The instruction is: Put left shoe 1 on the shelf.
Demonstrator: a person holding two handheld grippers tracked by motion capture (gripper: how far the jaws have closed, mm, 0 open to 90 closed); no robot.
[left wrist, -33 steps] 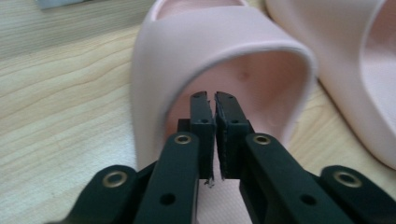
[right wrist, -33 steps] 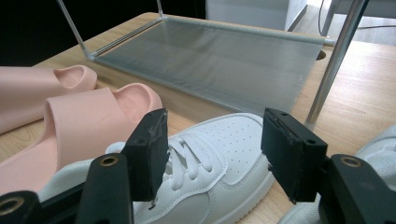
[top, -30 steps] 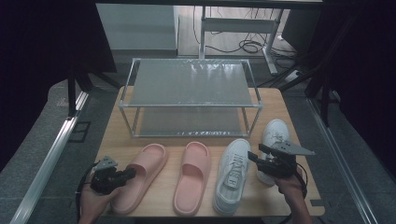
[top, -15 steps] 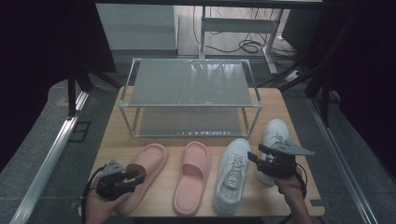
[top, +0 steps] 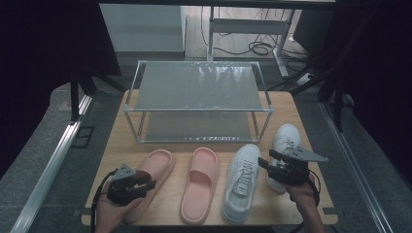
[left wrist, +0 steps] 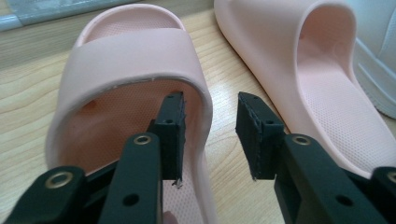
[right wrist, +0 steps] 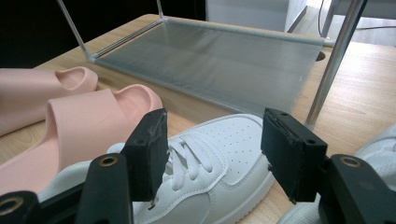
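A two-tier rack (top: 198,99) stood at the table's (top: 311,121) far side. Before it lay two white sneakers (top: 241,182) and two pink slippers. The left gripper (left wrist: 210,140), jaws just opening, straddled the left slipper's (left wrist: 126,65) sidewall unclenched; the right gripper (right wrist: 212,154) hung released over a sneaker.

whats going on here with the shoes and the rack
A person at a wooden table holds a two-jaw tool in each hand. Four shoes lie in a row in front of a two-shelf rack: two pink slippers and two white sneakers. The left tool is at the left pink slipper; its jaws have just been opening and now stand apart on either side of the slipper's side wall, not pressing it. The right tool hovers open over the left white sneaker. Both shelves are bare.
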